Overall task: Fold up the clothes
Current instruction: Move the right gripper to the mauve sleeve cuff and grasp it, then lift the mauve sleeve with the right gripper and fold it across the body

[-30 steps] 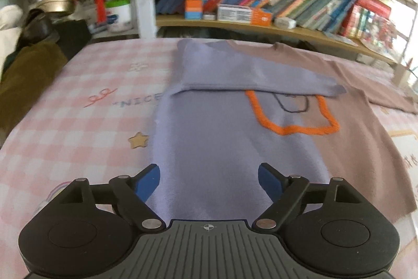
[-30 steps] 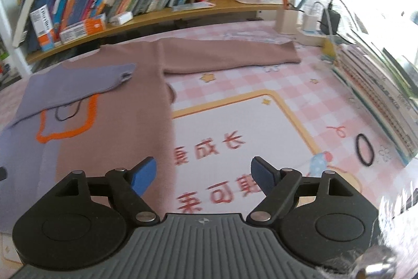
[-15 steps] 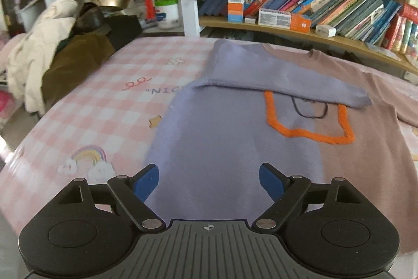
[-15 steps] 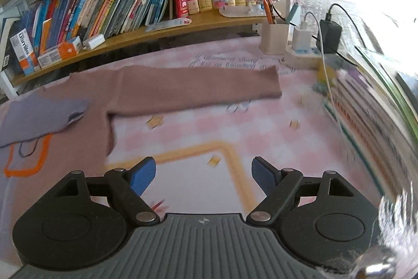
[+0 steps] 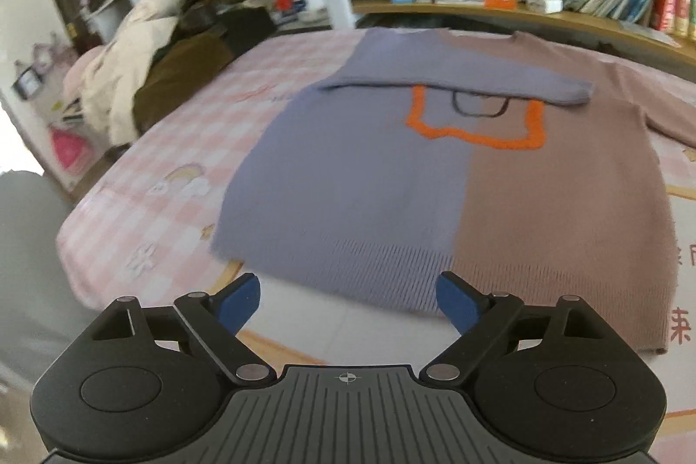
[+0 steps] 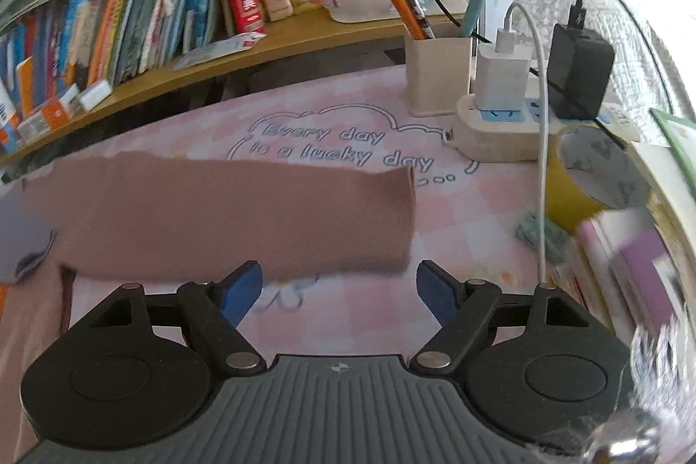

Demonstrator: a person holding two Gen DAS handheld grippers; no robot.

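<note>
While you pulled the left tongs point(image 5: 348, 301) back past the hem, released and empty, the sweater point(image 5: 435, 177) came whole into view: flat mid-counter, purple sleeve point(image 5: 456, 81) folded across the chest. Left side is done.

Right wrist: your right tongs point(image 6: 339, 290), spread and holding nothing, have swung to the brown sleeve point(image 6: 243, 220), outstretched toward the counter's point(image 6: 470, 211) right edge; cuff just ahead. Counter print reads "Every day is a lucky day".

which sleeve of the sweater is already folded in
The purple sleeve: it lies folded across the chest of the sweater. The brown sleeve is stretched straight out on the table.
</note>
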